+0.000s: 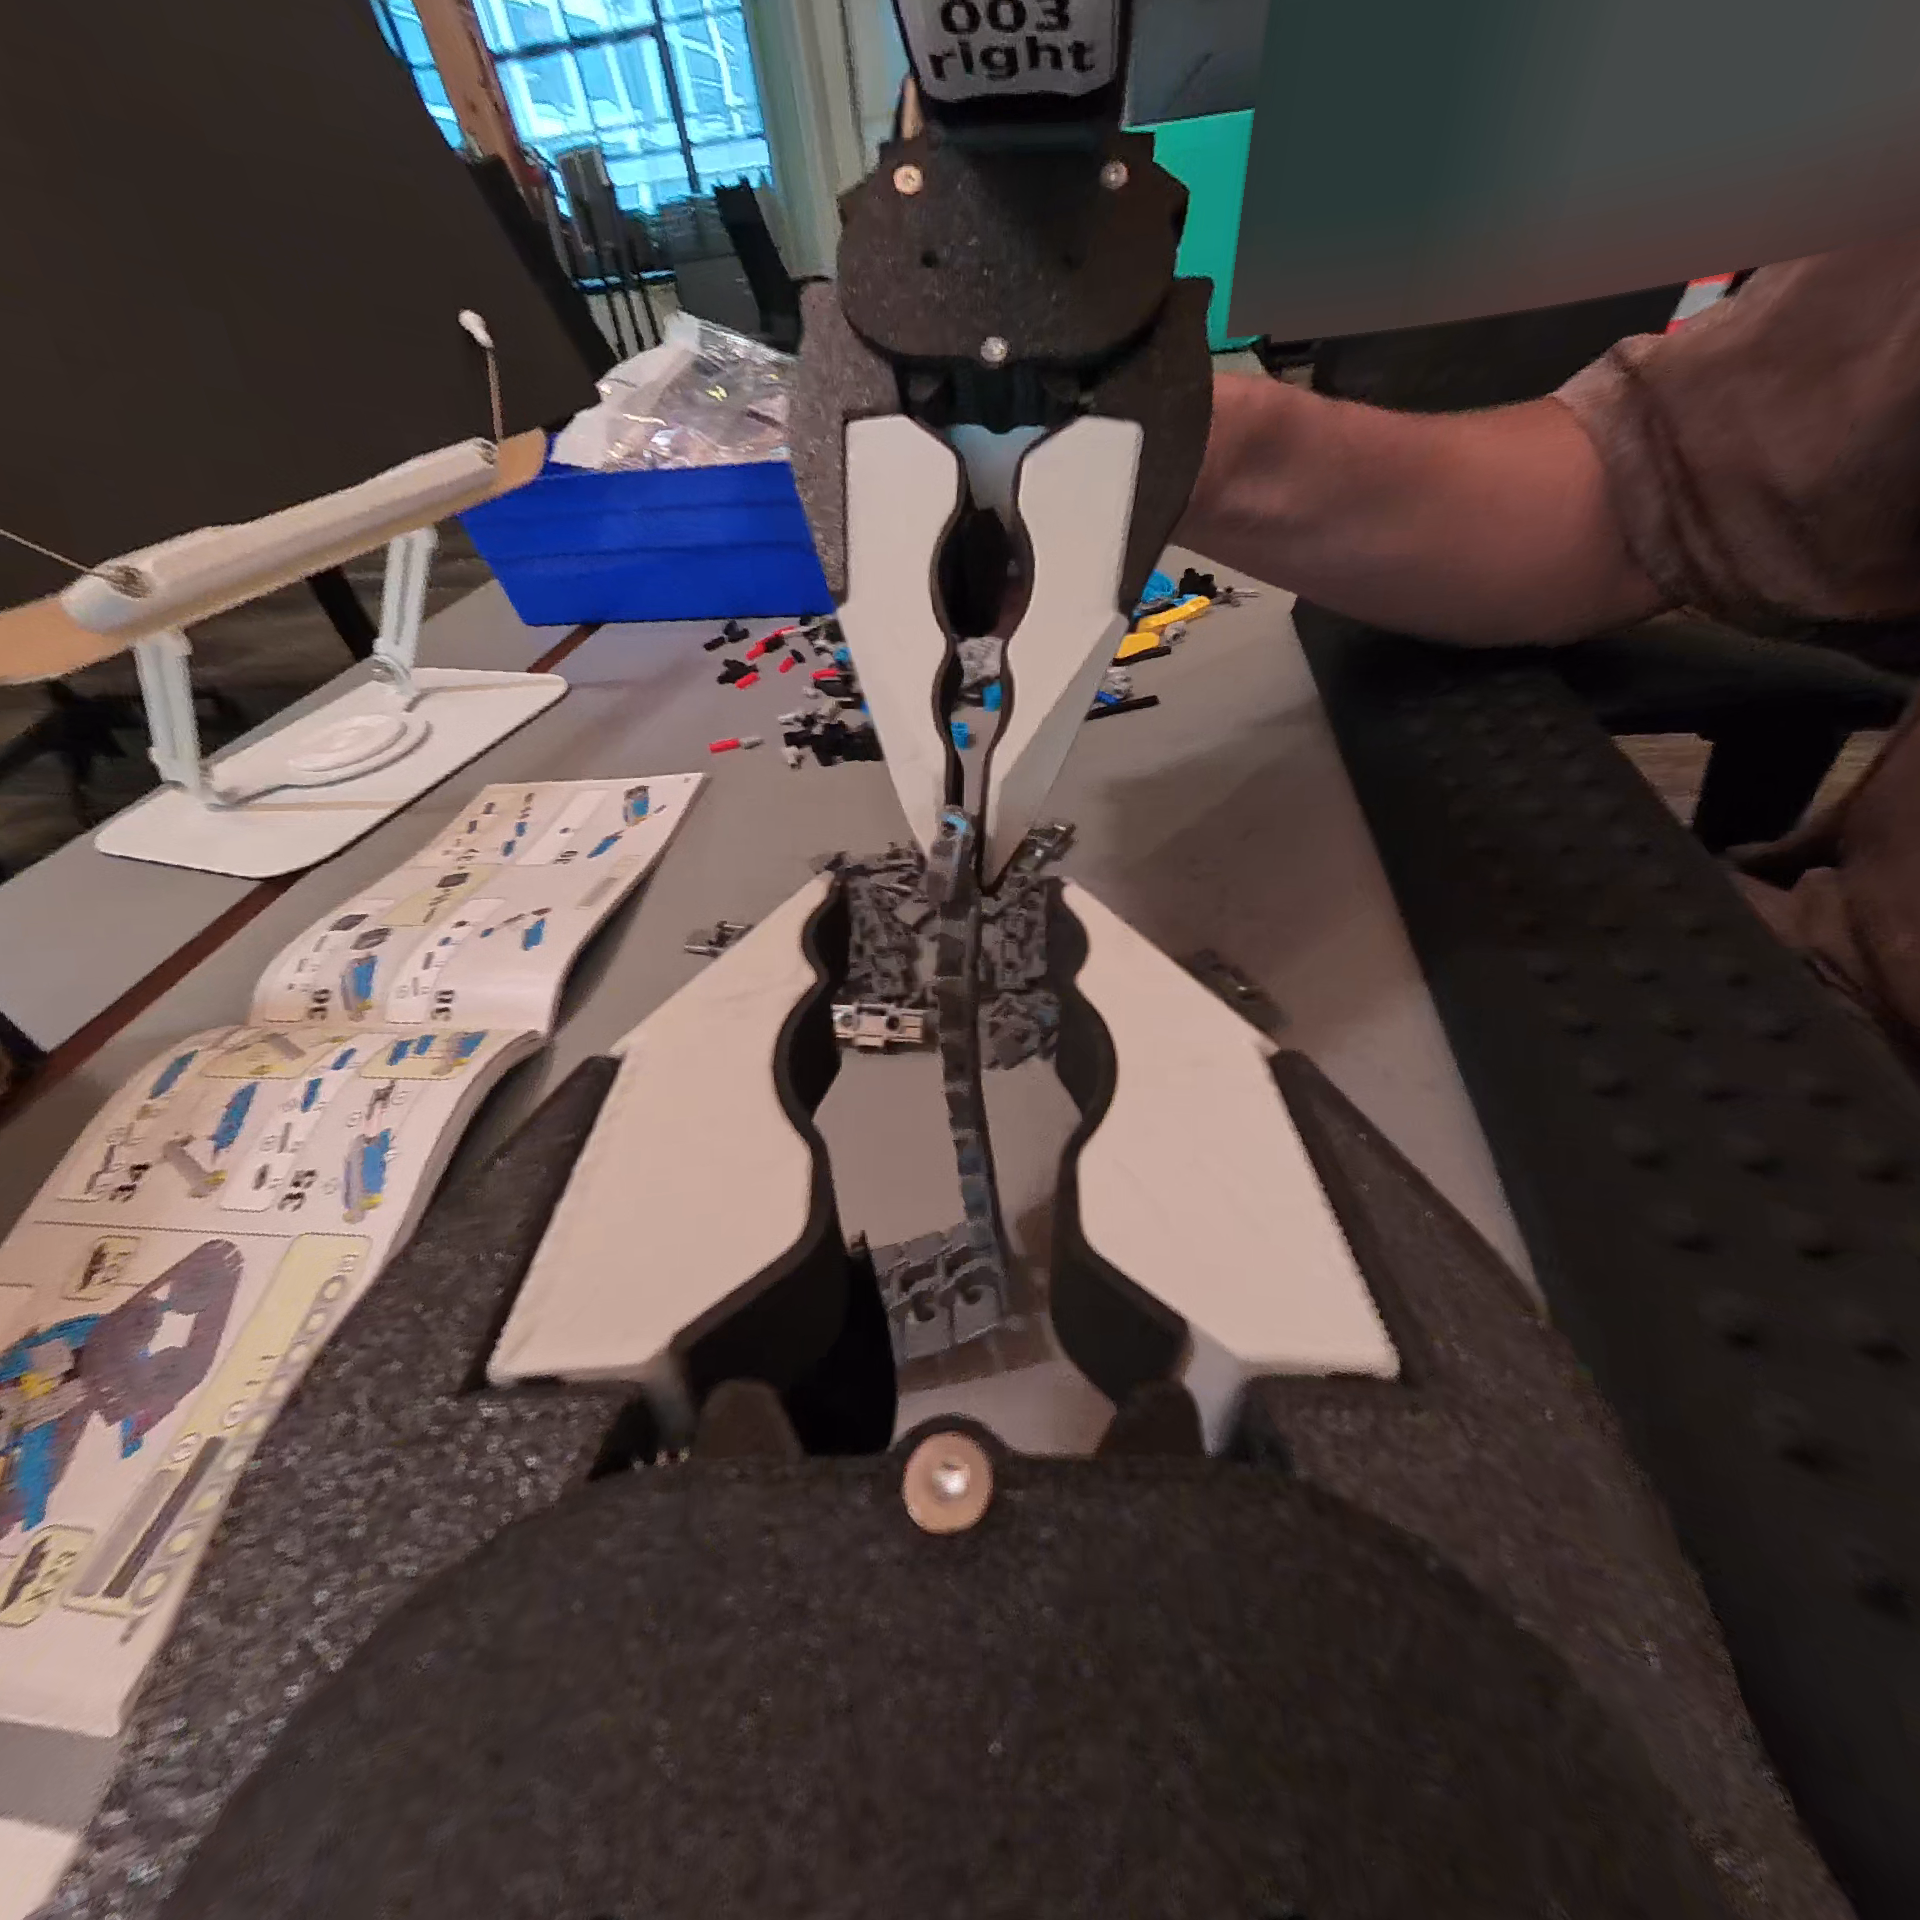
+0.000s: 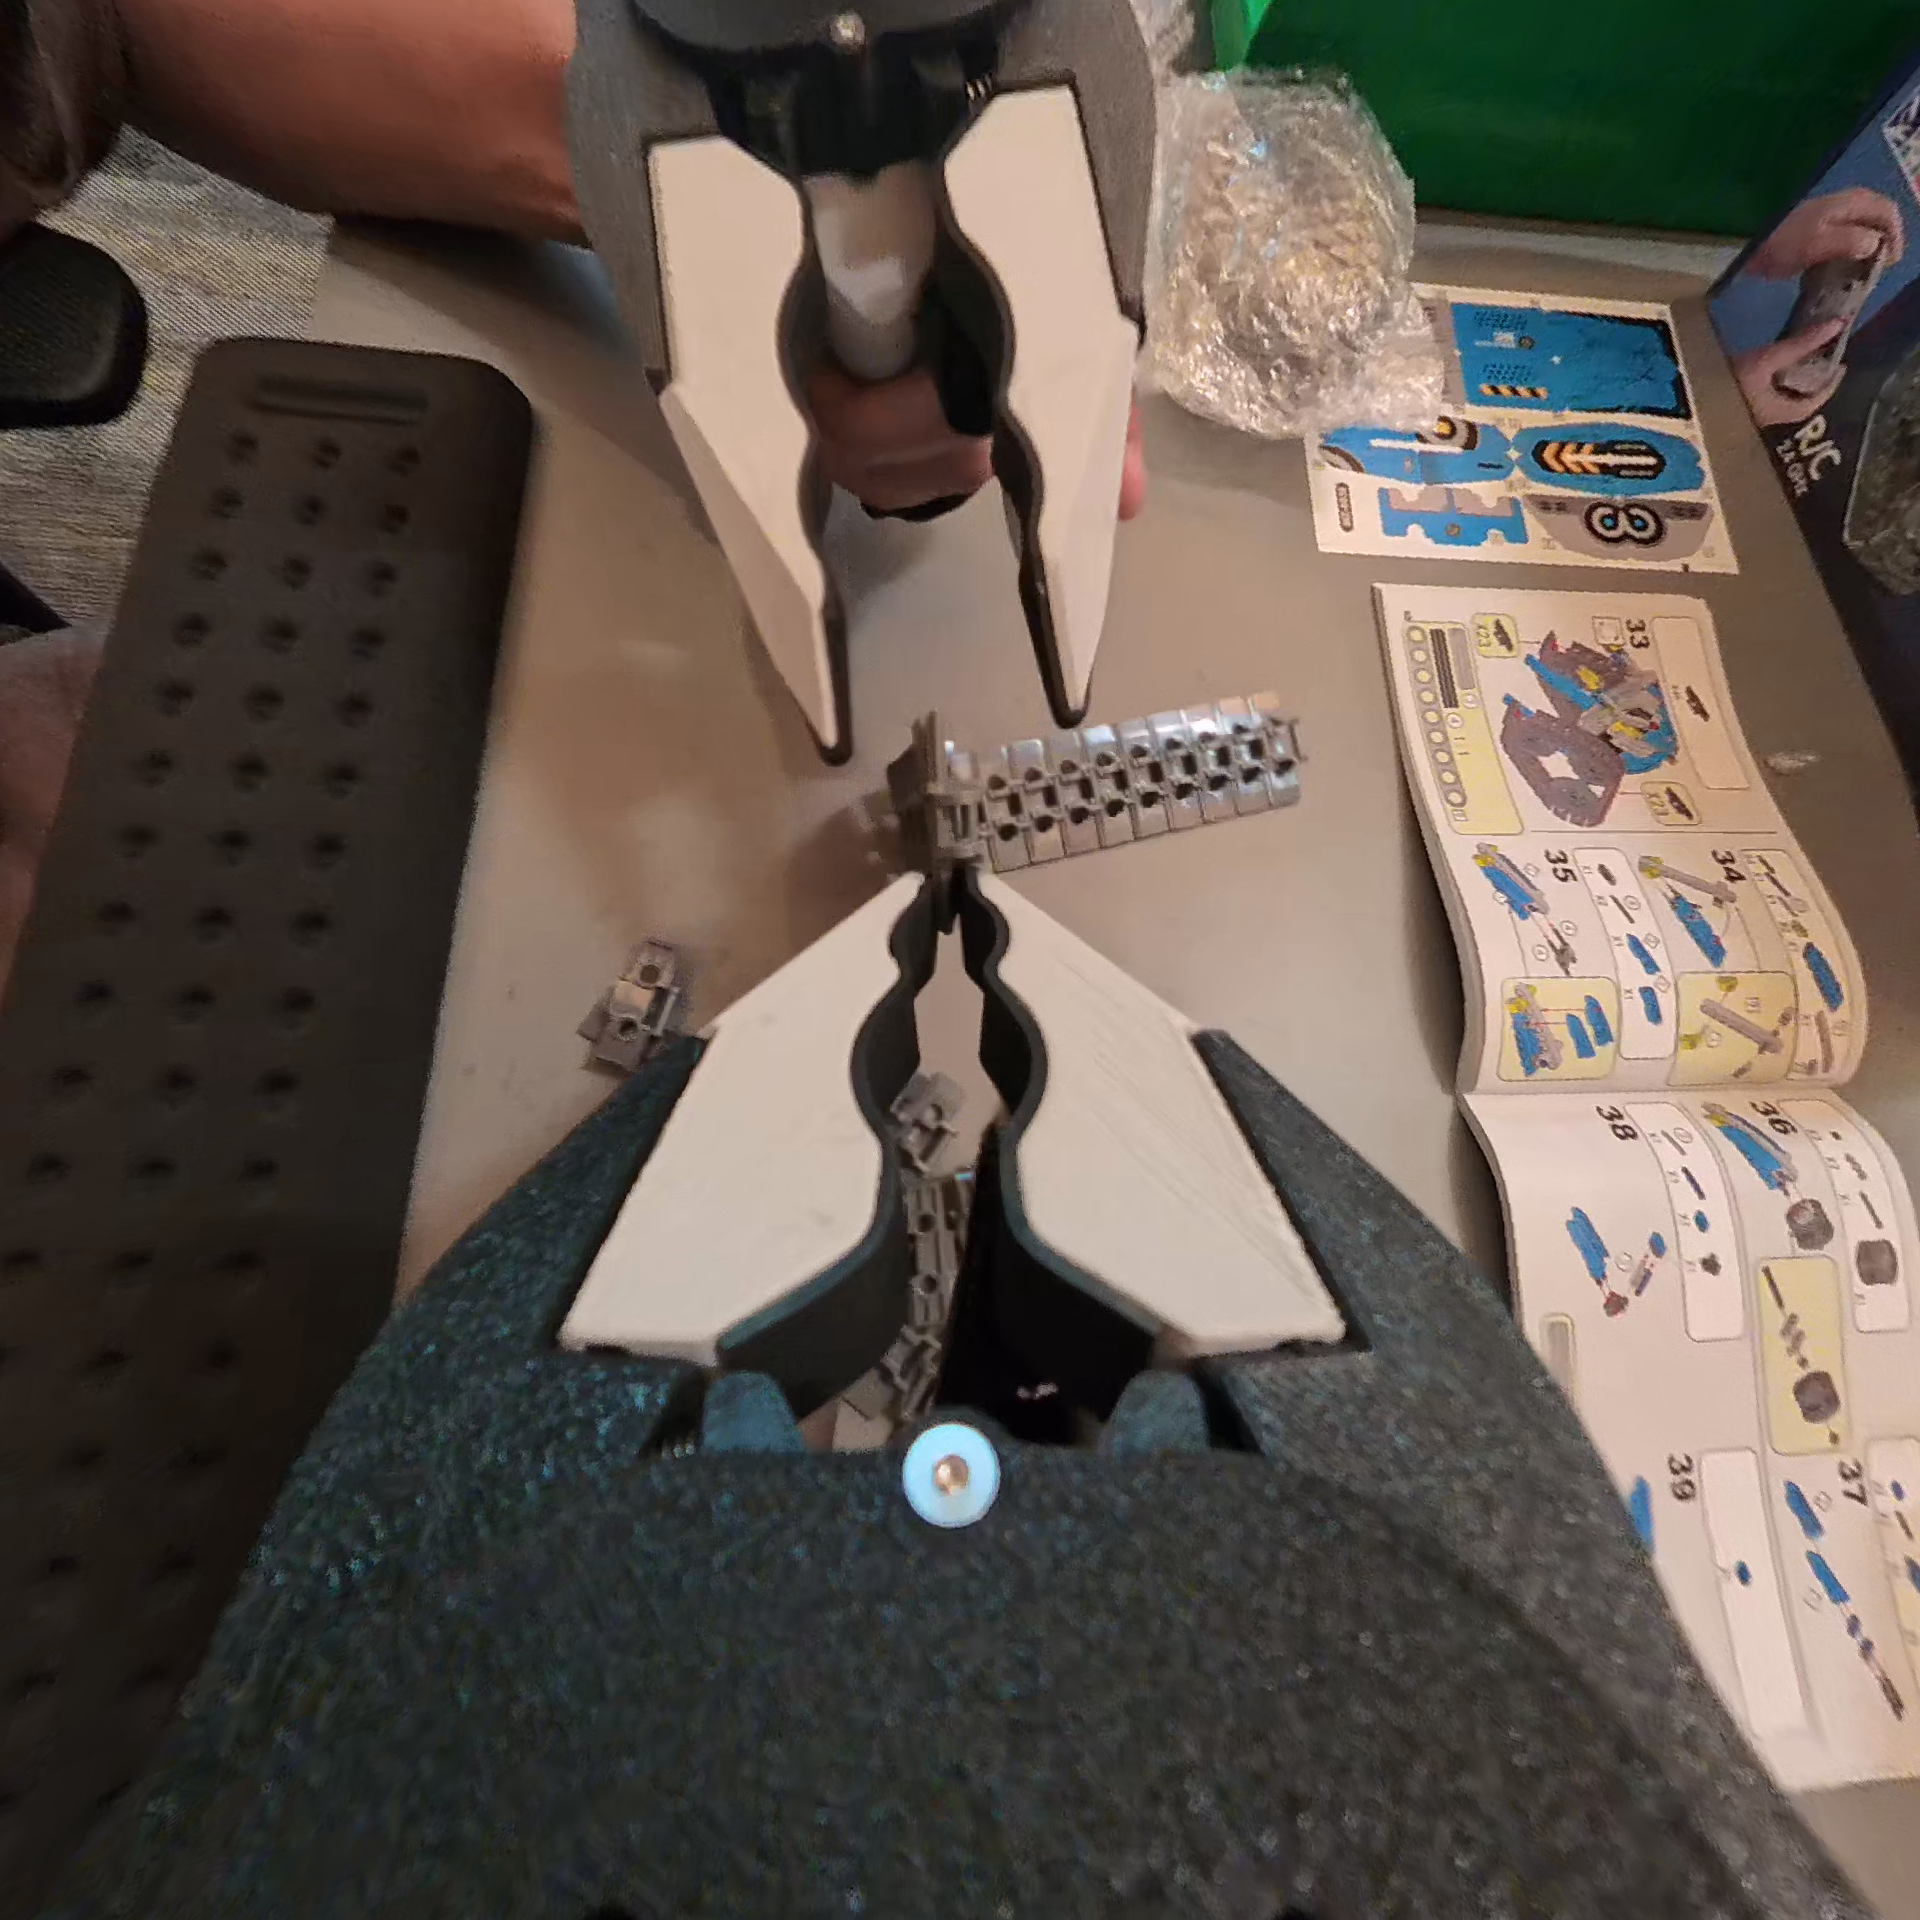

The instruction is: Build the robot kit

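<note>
right gripper [image 2: 948,883] pinching end link of grey track strip [image 2: 1132,790] | left gripper [image 2: 945,732] spread, just beside | advice: keep pinch firm, strip flat on table [image 2: 644,727]

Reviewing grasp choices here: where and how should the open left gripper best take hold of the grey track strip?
Likely across the grey track strip's narrow width at its free middle, from above. It lies flat on the table, and the right gripper pinches its near end; left gripper is open.
</note>
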